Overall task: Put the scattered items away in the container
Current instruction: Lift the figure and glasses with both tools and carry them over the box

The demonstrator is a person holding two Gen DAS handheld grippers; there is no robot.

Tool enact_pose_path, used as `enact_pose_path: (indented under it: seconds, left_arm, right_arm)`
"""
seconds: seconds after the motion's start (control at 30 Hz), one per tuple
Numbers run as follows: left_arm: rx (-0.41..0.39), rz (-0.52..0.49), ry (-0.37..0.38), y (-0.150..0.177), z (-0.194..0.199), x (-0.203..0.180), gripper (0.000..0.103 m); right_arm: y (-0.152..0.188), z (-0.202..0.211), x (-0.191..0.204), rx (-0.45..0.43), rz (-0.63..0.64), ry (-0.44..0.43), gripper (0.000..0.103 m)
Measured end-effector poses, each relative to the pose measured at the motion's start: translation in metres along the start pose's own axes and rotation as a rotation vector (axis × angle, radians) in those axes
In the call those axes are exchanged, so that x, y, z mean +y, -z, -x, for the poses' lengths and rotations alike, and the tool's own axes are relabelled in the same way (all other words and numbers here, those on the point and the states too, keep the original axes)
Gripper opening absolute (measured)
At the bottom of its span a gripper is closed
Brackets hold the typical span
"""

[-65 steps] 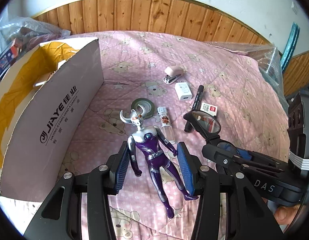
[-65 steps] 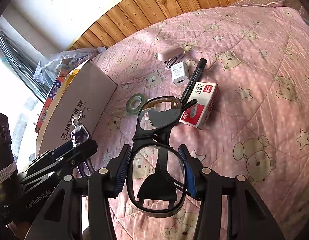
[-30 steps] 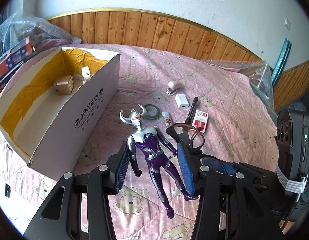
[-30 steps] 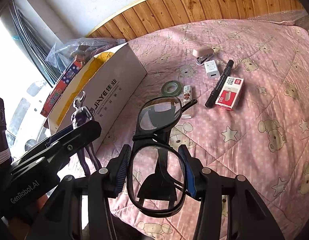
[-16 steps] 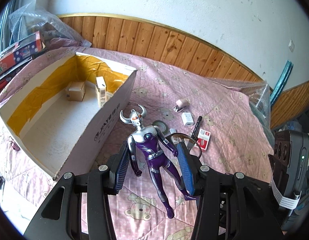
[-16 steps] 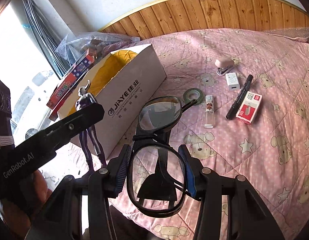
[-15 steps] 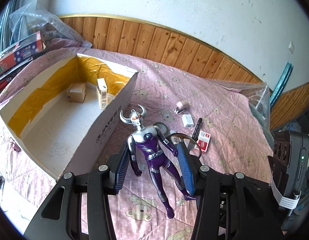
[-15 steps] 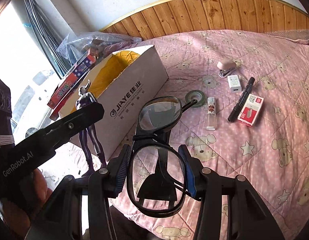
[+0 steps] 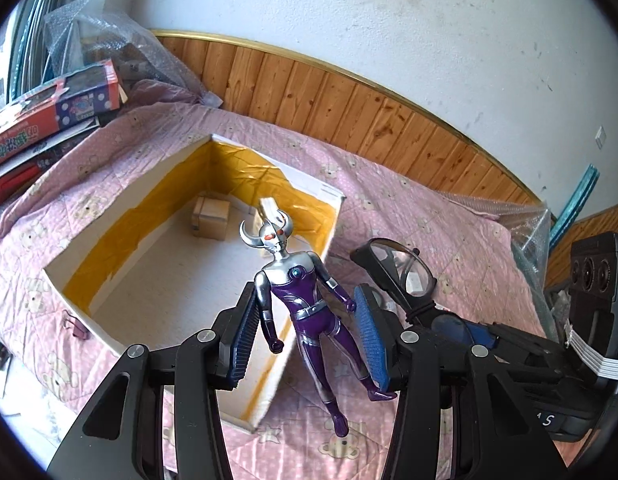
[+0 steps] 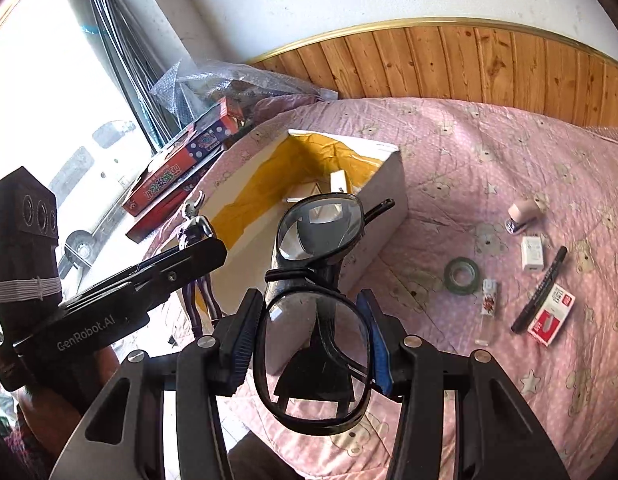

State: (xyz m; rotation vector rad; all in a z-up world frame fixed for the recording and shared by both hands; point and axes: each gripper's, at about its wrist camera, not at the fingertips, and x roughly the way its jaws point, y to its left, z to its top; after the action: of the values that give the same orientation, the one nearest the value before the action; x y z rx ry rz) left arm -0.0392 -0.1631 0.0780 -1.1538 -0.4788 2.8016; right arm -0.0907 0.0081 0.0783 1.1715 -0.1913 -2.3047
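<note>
My left gripper (image 9: 307, 334) is shut on a purple and silver horned toy figure (image 9: 299, 292), which hangs above the near right wall of the white cardboard box (image 9: 149, 188) lined with yellow tape. In the right wrist view the same left gripper (image 10: 181, 264) and the figure (image 10: 193, 222) show at the left. My right gripper (image 10: 313, 320) is shut on one lens of black-framed glasses (image 10: 313, 354), held in the air in front of the box (image 10: 385, 200). The glasses (image 9: 397, 268) also appear just right of the figure in the left wrist view.
A small brown carton (image 9: 211, 218) and a white packet (image 9: 269, 208) lie in the box. On the pink quilt to the right lie a tape roll (image 10: 462, 275), lighter (image 10: 487, 308), marker (image 10: 541, 296), staple box (image 10: 551, 314), charger (image 10: 533, 254) and stapler (image 10: 523, 214). Stacked game boxes (image 10: 181, 160) sit left.
Both grippers have risen and moved left toward the box with their loads. The figure now hangs over the box wall, and the box's inside shows more fully.
</note>
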Motion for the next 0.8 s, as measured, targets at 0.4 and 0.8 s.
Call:
enact_pose_path:
  seconds: [0.4, 0.8]
  left_arm:
    - [0.051, 0.009, -0.051, -0.043, -0.008, 0.059, 0.049]
    - [0.256, 0.037, -0.090, -0.062, -0.080, 0.089, 0.049]
  right_arm:
    - [-0.053, -0.051, 0.056, 0.037, 0.089, -0.018, 0.050]
    - [-0.082, -0.115, 0.053, 0.142, 0.167, 0.103, 0.050]
